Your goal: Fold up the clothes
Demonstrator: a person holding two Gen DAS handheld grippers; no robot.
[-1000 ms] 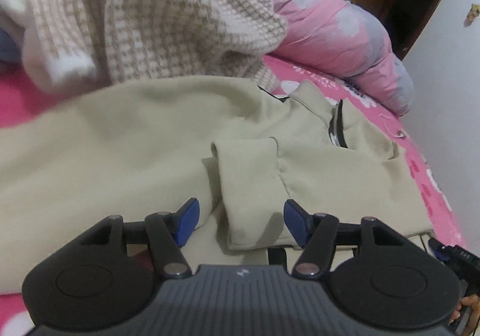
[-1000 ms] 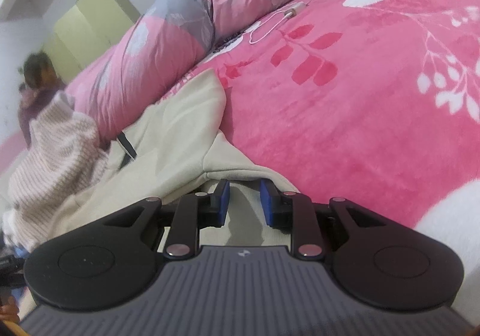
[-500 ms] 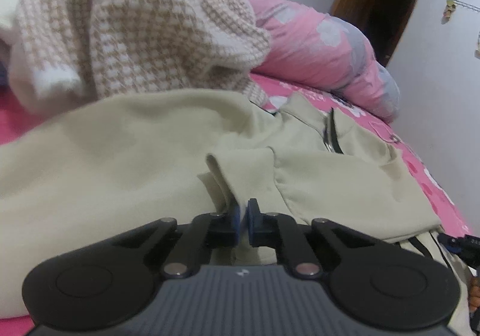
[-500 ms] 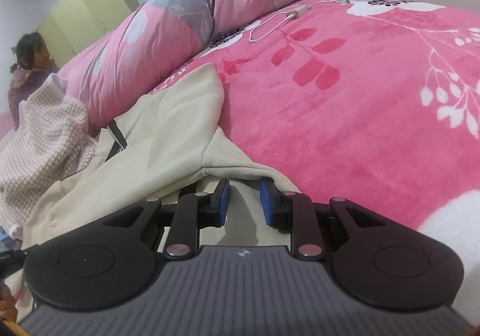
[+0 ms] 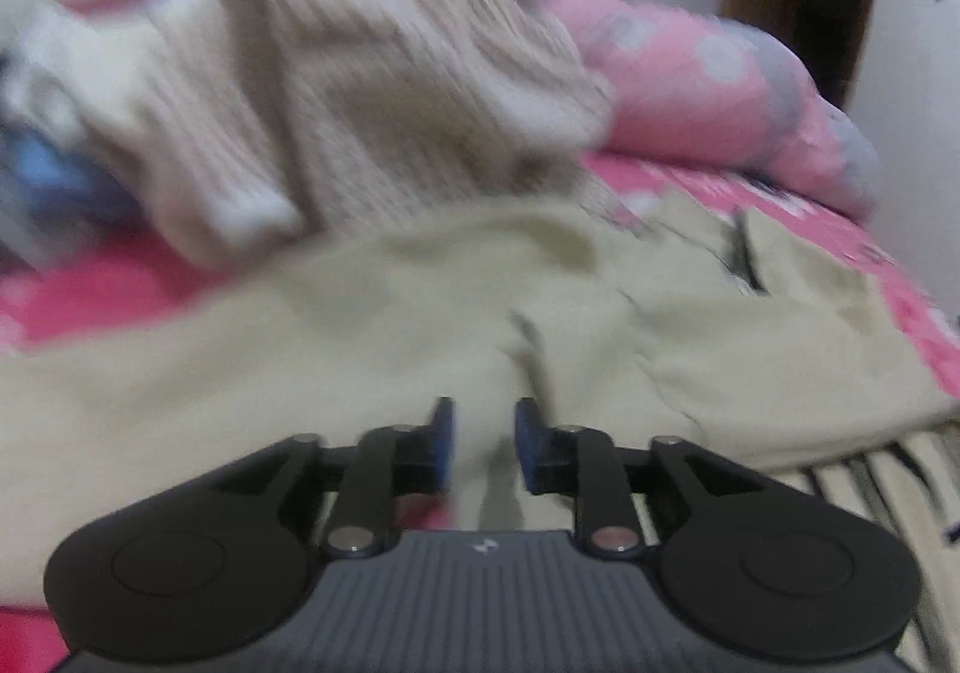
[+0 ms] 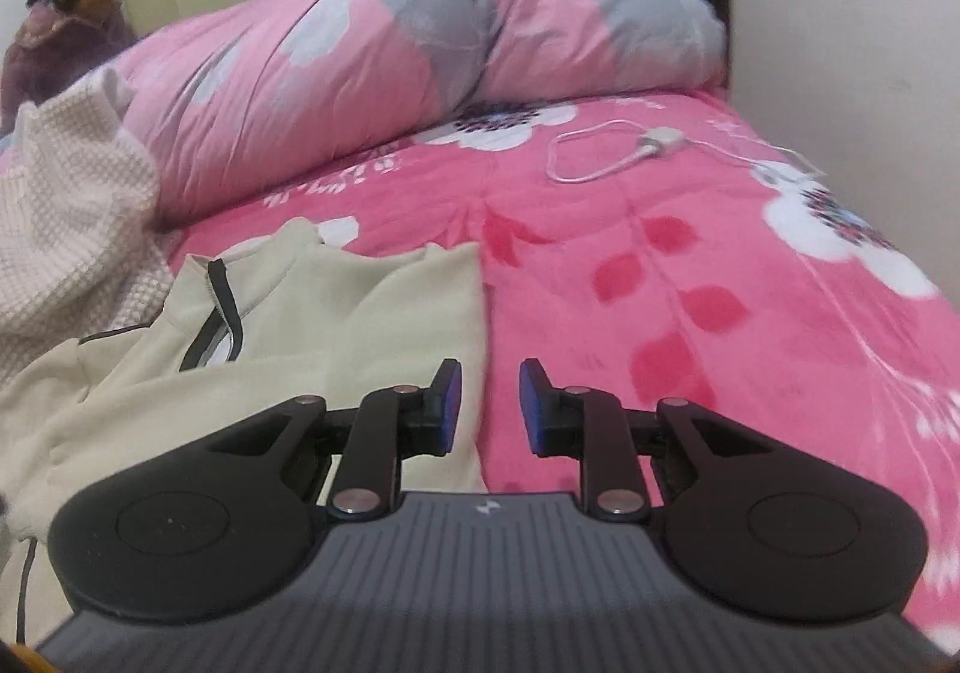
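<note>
A beige zip-neck sweatshirt [image 5: 360, 349] lies spread on the pink flowered bed cover [image 6: 720, 283]. My left gripper [image 5: 485, 433] hovers over a raised fold in its middle. Its jaws are opening, with beige cloth showing in the gap but not pressed by the pads; this view is blurred. In the right wrist view the sweatshirt [image 6: 360, 325] shows its collar and dark zip. My right gripper [image 6: 490, 403] is at the garment's right edge. Its jaws are closing, and the edge of the cloth runs up between the pads.
A beige-and-white knit sweater [image 5: 372, 90] is heaped behind the sweatshirt. A rolled pink and grey duvet [image 6: 420, 48] lies across the far end of the bed. A white cable [image 6: 606, 156] rests on the cover. A person [image 6: 66, 30] sits at the back left.
The left jaws closed onto the sweatshirt's fold, then parted again while that hand shifted. The right gripper rose and rolled level, with the sweatshirt's edge still between its jaws.
</note>
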